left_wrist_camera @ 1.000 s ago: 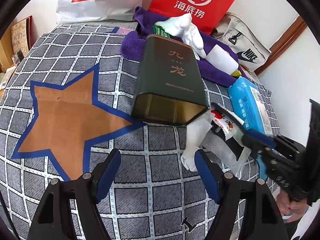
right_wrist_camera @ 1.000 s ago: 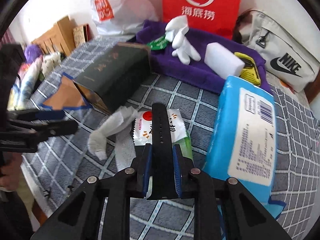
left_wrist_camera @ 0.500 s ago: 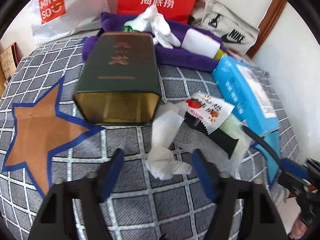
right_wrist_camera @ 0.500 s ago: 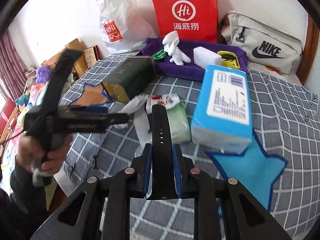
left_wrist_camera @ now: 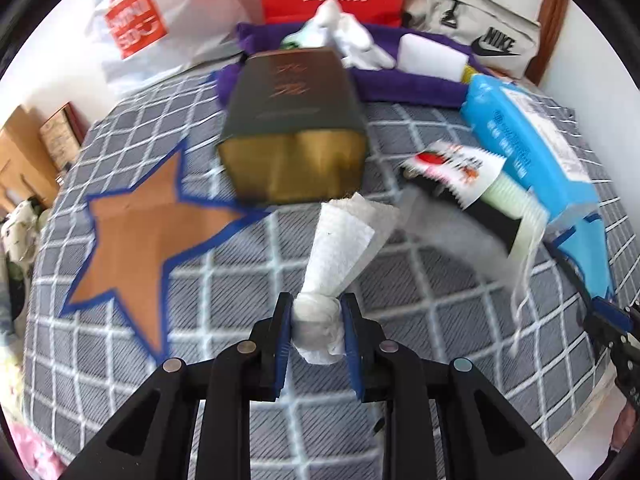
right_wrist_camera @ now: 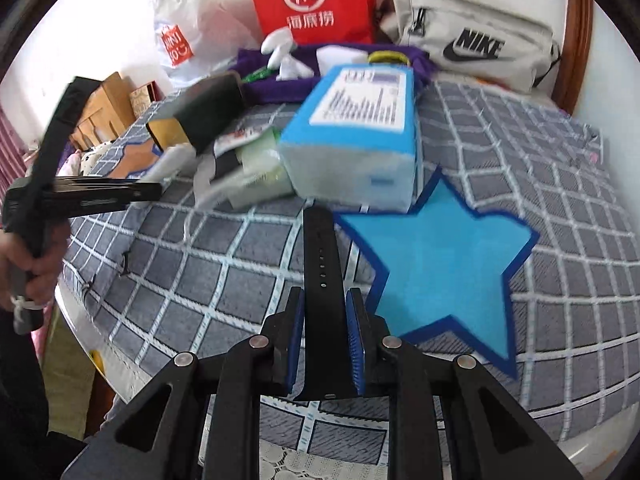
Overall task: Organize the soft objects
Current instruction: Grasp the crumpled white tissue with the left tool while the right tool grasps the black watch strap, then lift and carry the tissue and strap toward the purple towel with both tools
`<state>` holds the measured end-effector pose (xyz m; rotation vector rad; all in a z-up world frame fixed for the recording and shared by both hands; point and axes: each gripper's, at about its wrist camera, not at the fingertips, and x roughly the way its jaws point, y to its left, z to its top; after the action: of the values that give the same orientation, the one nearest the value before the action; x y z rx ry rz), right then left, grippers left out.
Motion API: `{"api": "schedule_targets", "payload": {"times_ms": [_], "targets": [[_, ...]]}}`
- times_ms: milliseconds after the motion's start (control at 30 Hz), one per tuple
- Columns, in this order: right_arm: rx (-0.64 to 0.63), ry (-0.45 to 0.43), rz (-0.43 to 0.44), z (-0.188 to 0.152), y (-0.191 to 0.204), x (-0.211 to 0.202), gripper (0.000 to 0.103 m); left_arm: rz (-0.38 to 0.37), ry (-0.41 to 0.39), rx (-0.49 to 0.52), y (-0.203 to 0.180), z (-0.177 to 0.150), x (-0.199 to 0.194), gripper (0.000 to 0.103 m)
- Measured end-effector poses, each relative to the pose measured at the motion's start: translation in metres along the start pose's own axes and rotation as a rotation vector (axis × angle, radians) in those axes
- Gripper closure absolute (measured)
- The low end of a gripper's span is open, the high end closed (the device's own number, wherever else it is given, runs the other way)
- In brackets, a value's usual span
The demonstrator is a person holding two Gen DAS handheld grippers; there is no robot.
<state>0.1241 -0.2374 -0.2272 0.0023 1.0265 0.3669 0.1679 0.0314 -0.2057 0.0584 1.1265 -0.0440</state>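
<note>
My left gripper (left_wrist_camera: 316, 320) is shut on the twisted end of a white paper towel (left_wrist_camera: 340, 240), which trails toward the dark green box (left_wrist_camera: 294, 128). My right gripper (right_wrist_camera: 325, 328) is shut on a black watch strap (right_wrist_camera: 322, 264) and holds it above the checked cloth, just left of the blue star patch (right_wrist_camera: 436, 268). An orange star patch (left_wrist_camera: 140, 228) lies left of the left gripper. The left gripper also shows at the left edge of the right wrist view (right_wrist_camera: 152, 190).
A blue wipes pack (right_wrist_camera: 360, 132), a snack packet (left_wrist_camera: 456, 168) and a pale green item (right_wrist_camera: 260, 160) lie mid-table. A purple towel (left_wrist_camera: 400, 84) at the back holds a white glove (left_wrist_camera: 352, 36) and a white sponge (left_wrist_camera: 432, 56). Bags stand behind.
My left gripper moved forward and closed on the paper towel. My right gripper drew back and right with the strap, toward the blue star.
</note>
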Motion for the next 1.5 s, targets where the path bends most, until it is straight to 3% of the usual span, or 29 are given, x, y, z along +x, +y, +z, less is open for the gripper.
{"api": "schedule_targets", "payload": {"times_ms": [67,133,200,300,367,467,500,567,833,1100,1500], "targets": [[-0.003,-0.004,0.012,-0.003,-0.001,0.004,0.08,0.005,0.015,-0.01,0.006,-0.006,-0.002,0.079],[0.002,-0.008,0.014,-0.002,-0.002,0.008,0.067,0.012,0.022,-0.018,0.011,-0.009,-0.003,0.077],[0.023,-0.032,0.031,0.0,-0.005,0.011,0.062,0.007,0.02,-0.02,0.012,-0.01,-0.003,0.077],[0.027,-0.054,0.035,0.004,-0.006,0.015,0.06,-0.005,0.013,-0.019,0.012,-0.008,-0.001,0.07],[-0.004,-0.064,0.006,0.005,0.0,0.017,0.06,-0.02,0.007,-0.006,0.009,-0.007,0.002,0.058],[-0.054,-0.084,-0.057,0.003,0.009,0.02,0.065,-0.016,-0.017,-0.007,0.006,-0.008,0.004,0.058],[-0.06,-0.089,-0.082,0.002,0.01,0.02,0.077,-0.019,-0.023,-0.014,0.007,-0.008,0.004,0.059],[-0.045,-0.083,-0.075,0.004,0.007,0.019,0.082,-0.022,-0.024,-0.016,0.007,-0.007,0.002,0.086],[0.005,-0.094,-0.006,0.007,0.002,-0.008,0.083,-0.051,-0.046,-0.062,0.017,-0.003,-0.024,0.086],[0.002,-0.162,0.018,0.02,0.008,-0.049,0.083,-0.071,-0.096,-0.098,0.024,0.01,-0.054,0.086],[0.006,-0.239,0.015,0.07,0.006,-0.078,0.083,-0.098,-0.161,-0.107,0.024,0.042,-0.082,0.086]]}}
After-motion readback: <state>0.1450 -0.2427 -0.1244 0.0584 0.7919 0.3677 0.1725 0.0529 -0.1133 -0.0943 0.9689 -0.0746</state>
